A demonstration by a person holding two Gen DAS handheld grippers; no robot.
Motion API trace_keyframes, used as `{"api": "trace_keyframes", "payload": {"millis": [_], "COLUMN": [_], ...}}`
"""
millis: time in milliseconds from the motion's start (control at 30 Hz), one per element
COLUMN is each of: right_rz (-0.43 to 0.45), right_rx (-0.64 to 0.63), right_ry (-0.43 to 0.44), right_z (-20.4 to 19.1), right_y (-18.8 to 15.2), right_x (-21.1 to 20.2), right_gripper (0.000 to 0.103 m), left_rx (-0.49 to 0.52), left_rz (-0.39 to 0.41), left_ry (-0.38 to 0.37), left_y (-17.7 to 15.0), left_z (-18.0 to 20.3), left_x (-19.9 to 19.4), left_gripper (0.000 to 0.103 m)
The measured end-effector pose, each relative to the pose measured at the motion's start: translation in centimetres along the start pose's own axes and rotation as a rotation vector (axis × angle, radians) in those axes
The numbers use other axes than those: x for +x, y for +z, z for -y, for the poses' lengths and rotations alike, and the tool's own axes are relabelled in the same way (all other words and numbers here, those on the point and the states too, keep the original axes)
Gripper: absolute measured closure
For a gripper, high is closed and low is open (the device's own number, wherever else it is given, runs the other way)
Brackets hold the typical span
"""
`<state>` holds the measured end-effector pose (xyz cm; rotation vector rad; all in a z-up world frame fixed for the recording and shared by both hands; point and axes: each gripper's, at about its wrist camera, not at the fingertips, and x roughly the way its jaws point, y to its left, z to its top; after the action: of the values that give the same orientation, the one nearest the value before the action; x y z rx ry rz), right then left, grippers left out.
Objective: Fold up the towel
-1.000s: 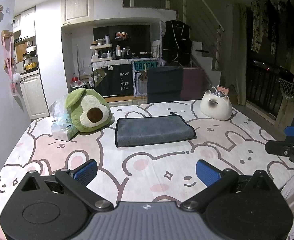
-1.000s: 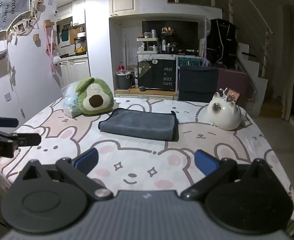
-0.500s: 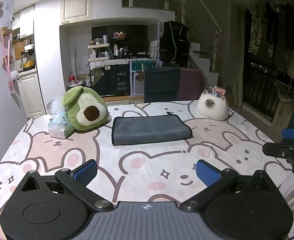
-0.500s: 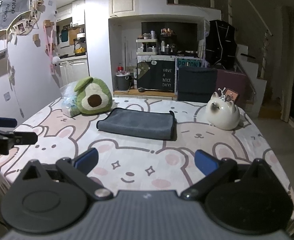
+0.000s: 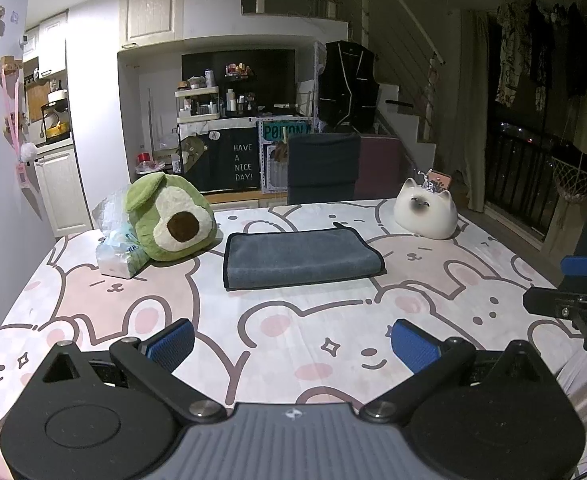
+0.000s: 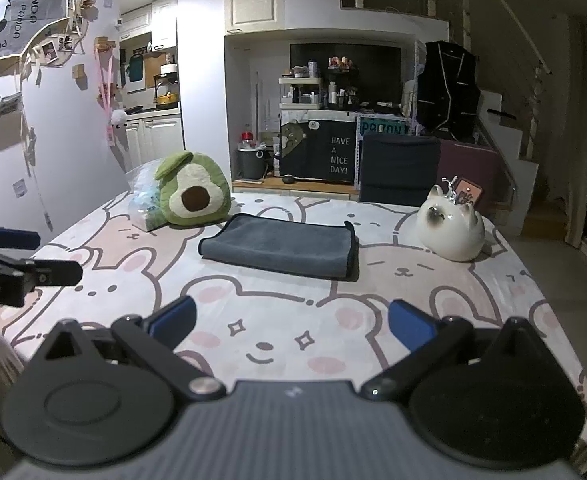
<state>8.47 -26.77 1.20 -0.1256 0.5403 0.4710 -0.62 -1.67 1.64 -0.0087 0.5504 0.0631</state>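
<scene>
**Both claws waiting wide near the front edge, towel lying folded mid-table**

The grey towel point(image 5: 299, 258) is lying flat on the cartoon-print table point(image 5: 301, 344), roughly midway between the near and far edges, already doubled into a neat rectangle with its dark-bound edges running along the left side and the right end. The avocado plush point(image 5: 169, 218) is sitting just beside its left end, with a plastic packet point(image 5: 119, 250) against the plush; the white cat figurine point(image 5: 425, 214) is standing near the far right corner, apart from the towel.

The left gripper point(image 5: 291, 344) is hovering over the near edge with its blue pads spread wide, gripping nothing. The right gripper point(image 6: 291, 324) is doing the same, jaws parted and empty; each is showing at the margin of the other's view.

If another fold is wanted, the step in hand is looking like the approach. To do it well, each claw is best heading for one corner of the same short end, coming in low so the lower finger is sliding under all layers together. Pinching only the top layer is risking the fold opening. The plush is crowding the left end, so the right end is probably offering cleaner access.
</scene>
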Motion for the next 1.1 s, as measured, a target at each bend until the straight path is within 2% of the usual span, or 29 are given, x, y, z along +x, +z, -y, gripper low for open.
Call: {"api": "trace_keyframes", "payload": {"millis": [1100], "right_rz": [-0.004], "right_rx": [0.010], "right_ry": [-0.017], "right_z": [-0.11], "right_y": [-0.11], "right_x": [-0.04], "right_gripper": [0.000], "left_rx": [-0.002], "left_rz": [0.001], "left_ry": [0.000], "left_y": [-0.04], "left_z": [-0.01], "left_x": [0.01], "left_gripper": [0.000]}}
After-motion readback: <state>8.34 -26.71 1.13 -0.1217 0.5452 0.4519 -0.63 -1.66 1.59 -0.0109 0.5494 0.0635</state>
